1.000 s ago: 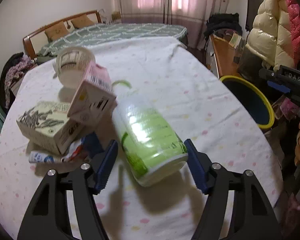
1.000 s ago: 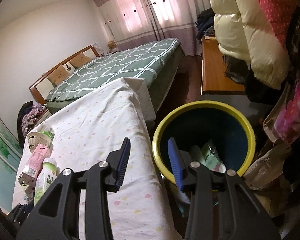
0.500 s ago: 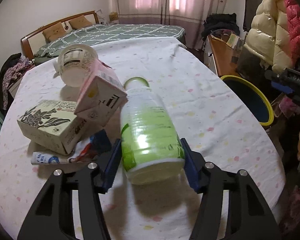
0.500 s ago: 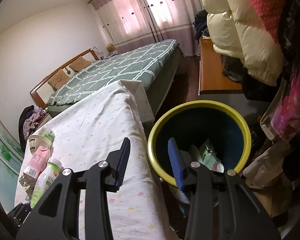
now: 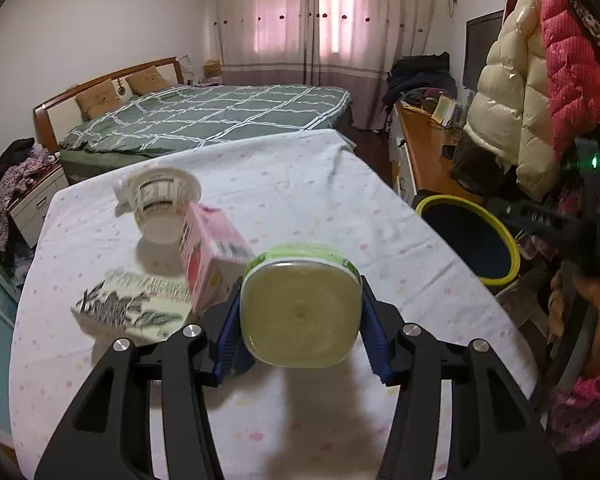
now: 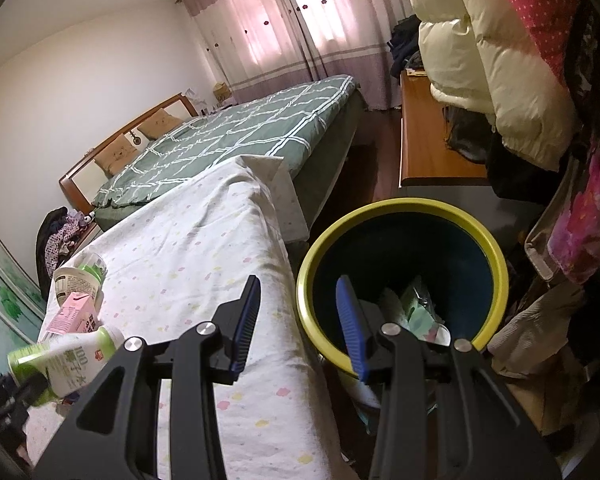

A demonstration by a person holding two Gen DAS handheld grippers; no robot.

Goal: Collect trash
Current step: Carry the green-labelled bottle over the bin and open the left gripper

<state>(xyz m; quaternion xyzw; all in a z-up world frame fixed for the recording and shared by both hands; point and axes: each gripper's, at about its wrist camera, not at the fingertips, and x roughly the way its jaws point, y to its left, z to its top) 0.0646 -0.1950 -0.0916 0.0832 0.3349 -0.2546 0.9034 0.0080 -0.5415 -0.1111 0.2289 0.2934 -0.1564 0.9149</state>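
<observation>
My left gripper is shut on a white and green plastic bottle, held above the table with its base toward the camera; the bottle also shows in the right wrist view. A pink carton, a patterned box and a clear cup lie on the table behind it. My right gripper is open and empty, over the near rim of the yellow-rimmed trash bin, which holds some wrappers.
The table wears a white spotted cloth; the bin stands off its right edge. A green bed lies beyond. A wooden desk and hanging jackets crowd the right side.
My left gripper closed on the bottle and lifted it off the table, tipping its base toward the camera. The right gripper stayed open over the bin, shifting slightly.
</observation>
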